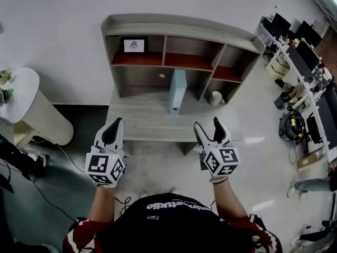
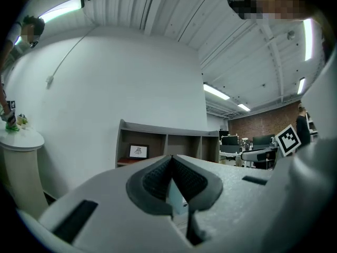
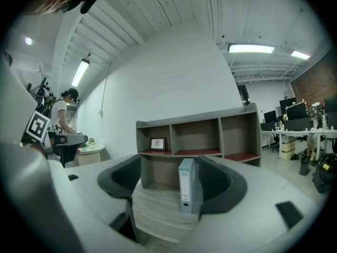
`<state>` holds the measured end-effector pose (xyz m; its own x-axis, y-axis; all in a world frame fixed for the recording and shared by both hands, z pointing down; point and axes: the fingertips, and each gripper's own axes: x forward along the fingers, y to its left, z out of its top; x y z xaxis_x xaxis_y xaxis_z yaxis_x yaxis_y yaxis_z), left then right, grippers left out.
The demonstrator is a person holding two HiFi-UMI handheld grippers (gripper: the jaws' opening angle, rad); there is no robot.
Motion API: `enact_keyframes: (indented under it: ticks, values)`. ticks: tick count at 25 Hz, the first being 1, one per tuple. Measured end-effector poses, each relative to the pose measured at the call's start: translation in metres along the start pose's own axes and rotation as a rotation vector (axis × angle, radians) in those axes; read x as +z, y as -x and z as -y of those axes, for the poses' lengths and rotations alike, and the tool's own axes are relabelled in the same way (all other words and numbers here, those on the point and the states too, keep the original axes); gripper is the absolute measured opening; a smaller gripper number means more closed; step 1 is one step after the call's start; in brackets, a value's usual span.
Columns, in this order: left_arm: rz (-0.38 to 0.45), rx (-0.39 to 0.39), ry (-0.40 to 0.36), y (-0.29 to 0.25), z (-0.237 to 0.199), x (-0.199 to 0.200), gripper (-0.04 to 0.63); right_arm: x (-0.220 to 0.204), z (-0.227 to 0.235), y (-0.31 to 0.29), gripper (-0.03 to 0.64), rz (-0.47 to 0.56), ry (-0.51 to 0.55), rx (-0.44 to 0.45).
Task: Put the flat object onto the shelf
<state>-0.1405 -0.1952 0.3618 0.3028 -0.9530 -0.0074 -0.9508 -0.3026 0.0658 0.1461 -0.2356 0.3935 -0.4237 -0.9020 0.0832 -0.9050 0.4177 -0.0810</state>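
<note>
Pale blue flat box file [image 1: 177, 91] stands upright on the light wood-grain desk top [image 1: 142, 121], spine towards the person, at the mouth of the lower bay of the grey shelf unit with red-brown boards [image 1: 184, 25]. Not on any of the red-brown boards.

Left gripper [image 1: 118, 121]: held level, short of the desk's near edge. Left gripper view shows its jaws together at the tips, nothing held; a sliver of the file shows through the gap below.

Right gripper [image 1: 207, 123]: level, at the desk's near edge, well apart from the file. Jaws wide apart and empty; in the right gripper view the file [image 3: 187, 188] shows far off between them.

Small framed picture [image 1: 134, 45] in the upper left compartment. White cylinder [image 1: 216, 97] in the lower right bay. White round table [image 1: 21, 88] at left.
</note>
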Motion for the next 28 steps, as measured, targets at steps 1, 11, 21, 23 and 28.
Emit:
enact_keyframes:
  ticks: [1, 11, 21, 23, 28]
  values:
    - [0.003, -0.001, -0.005, -0.001, 0.005, 0.002, 0.006, 0.005, 0.005, 0.004, 0.33, 0.011, -0.002, -0.001]
    - [0.017, -0.004, -0.024, -0.013, 0.03, 0.013, 0.006, 0.03, 0.015, 0.02, 0.216, 0.068, 0.004, 0.021]
    - [0.027, 0.009, -0.014, -0.008, 0.028, 0.015, 0.006, 0.034, 0.011, 0.021, 0.137, 0.081, -0.002, 0.039]
    - [0.026, 0.011, -0.014, -0.007, 0.027, 0.015, 0.006, 0.034, 0.01, 0.02, 0.134, 0.081, -0.013, 0.039]
    - [0.026, 0.009, -0.018, -0.005, 0.025, 0.017, 0.006, 0.038, 0.005, 0.021, 0.102, 0.093, -0.014, 0.032]
